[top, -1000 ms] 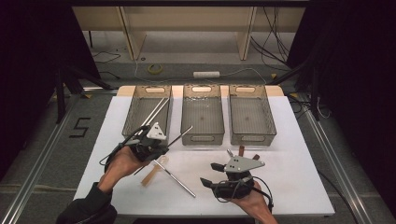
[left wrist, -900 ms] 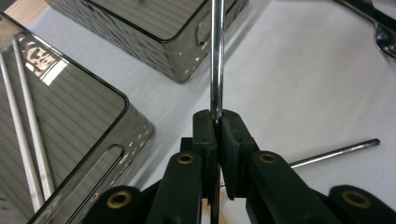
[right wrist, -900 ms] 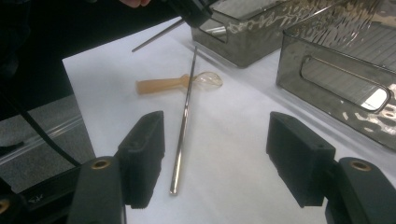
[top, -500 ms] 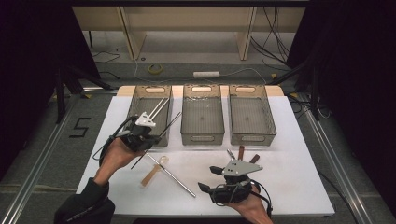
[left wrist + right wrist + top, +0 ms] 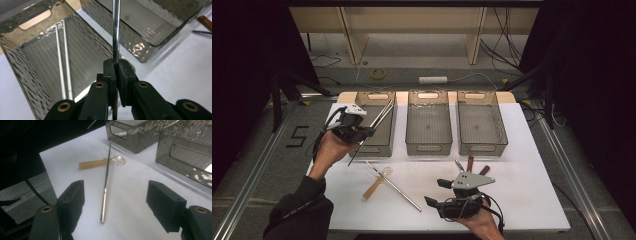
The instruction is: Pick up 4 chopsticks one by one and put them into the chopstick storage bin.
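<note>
My left gripper (image 5: 365, 131) (image 5: 115, 64) is shut on a thin metal rod (image 5: 379, 118) (image 5: 115, 27), which it holds slanted over the near left corner of the left grey bin (image 5: 362, 149). Two similar rods (image 5: 64, 62) lie inside that bin. Another metal rod (image 5: 394, 186) (image 5: 105, 182) lies on the white table, crossing a small spoon with a wooden handle (image 5: 376, 185) (image 5: 100, 163). My right gripper (image 5: 435, 193) (image 5: 116, 202) hovers open near the table's front edge, its jaws wide apart and facing that lying rod.
A middle bin (image 5: 428, 147) and a right bin (image 5: 480, 148) stand in a row with the left one at the back of the table (image 5: 522, 180). Two brown-handled utensils (image 5: 470, 163) lie just behind the right gripper. The floor drops away at both table sides.
My left gripper has carried the rod up and back to the left, from the table's middle to the left bin. The right gripper has hardly moved.
</note>
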The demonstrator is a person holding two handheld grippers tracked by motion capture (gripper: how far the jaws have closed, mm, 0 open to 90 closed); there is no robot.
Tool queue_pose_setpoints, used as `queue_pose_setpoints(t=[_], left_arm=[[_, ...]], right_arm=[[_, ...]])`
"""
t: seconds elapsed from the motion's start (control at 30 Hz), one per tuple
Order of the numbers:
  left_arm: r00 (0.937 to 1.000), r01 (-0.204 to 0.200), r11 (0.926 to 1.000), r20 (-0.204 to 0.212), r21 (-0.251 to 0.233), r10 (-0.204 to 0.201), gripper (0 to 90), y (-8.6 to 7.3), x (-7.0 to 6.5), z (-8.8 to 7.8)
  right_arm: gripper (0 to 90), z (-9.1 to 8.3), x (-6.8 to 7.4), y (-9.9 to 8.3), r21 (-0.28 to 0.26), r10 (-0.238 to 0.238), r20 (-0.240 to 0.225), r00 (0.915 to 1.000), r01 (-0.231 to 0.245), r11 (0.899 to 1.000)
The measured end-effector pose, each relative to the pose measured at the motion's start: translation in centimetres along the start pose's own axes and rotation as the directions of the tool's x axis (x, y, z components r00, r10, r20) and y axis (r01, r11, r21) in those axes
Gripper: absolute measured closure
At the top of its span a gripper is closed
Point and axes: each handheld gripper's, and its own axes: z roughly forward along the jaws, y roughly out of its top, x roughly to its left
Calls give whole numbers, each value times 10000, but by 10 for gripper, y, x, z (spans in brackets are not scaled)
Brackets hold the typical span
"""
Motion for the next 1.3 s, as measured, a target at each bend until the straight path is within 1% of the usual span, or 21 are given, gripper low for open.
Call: queue_pose_setpoints(t=[0.13, 0.2, 0.37, 0.43, 0.47, 0.5, 0.53, 0.6, 0.67, 0.77, 0.8, 0.87, 0.93, 1.07, 1.13, 1.2, 1.3], left_arm=[[9998, 201, 9998, -89, 48, -201, 849, 12, 9, 2], [9997, 184, 9998, -187, 75, -182, 849, 20, 13, 1], [9989, 285, 9995, -371, -106, -289, 849, 33, 20, -1], [9979, 448, 9987, -456, -243, -459, 849, 36, 24, 1], [9979, 440, 9988, -457, -234, -450, 849, 37, 27, 1], [9974, 517, 9982, -495, -293, -531, 849, 38, 28, 2], [9968, 589, 9975, -518, -386, -609, 849, 38, 30, 3], [9969, 630, 9968, -437, -494, -652, 849, 39, 35, 6], [9960, 712, 9957, -493, -589, -741, 849, 39, 38, 8], [9940, 896, 9921, -543, -873, -945, 849, 40, 44, 11], [9936, 921, 9912, -573, -955, -979, 849, 40, 45, 13], [9934, 835, 9912, -694, -1031, -909, 849, 39, 49, 15], [9916, 1029, 9879, -664, -1161, -1111, 849, 37, 53, 17], [9891, 1136, 9850, -786, -1296, -1244, 848, 32, 59, 22], [9885, 1171, 9833, -792, -1396, -1290, 849, 28, 60, 24], [9888, 1109, 9840, -835, -1397, -1233, 848, 26, 61, 26], [9872, 1225, 9814, -836, -1478, -1359, 848, 22, 62, 30]], right_arm=[[318, 0, 2, 0, 61, -49, -52, 10000, 50, 10000], [318, 0, 2, 0, 59, -47, -78, 10000, 47, 10000], [319, 0, 1, -1, 50, -38, -92, 10000, 38, 10000], [318, 0, 1, -1, 73, -64, -98, 9999, 65, 10000], [319, 1, 2, -1, 73, -70, -104, 9999, 71, 9999], [319, 1, 2, -1, 77, -95, -109, 9999, 96, 9999], [319, 1, 2, -1, 85, -87, -121, 9999, 88, 9999], [319, 1, 2, -1, 59, -79, -119, 9999, 80, 10000], [319, 1, 2, -2, 75, -60, -148, 9999, 61, 10000], [319, 3, 2, -3, 129, -90, -158, 9998, 92, 9999], [319, 3, 2, -2, 147, -119, -183, 9998, 122, 9998], [318, 3, 3, -2, 153, -138, -179, 9997, 141, 9998], [319, 3, 3, -2, 128, -160, -178, 9997, 162, 9998], [319, 3, 3, -2, 90, -149, -204, 9997, 151, 9998], [319, 4, 4, -2, 99, -141, -213, 9997, 143, 9998], [318, 4, 4, -2, 102, -144, -195, 9997, 146, 9998], [319, 5, 5, -3, 131, -149, -246, 9996, 152, 9998]])
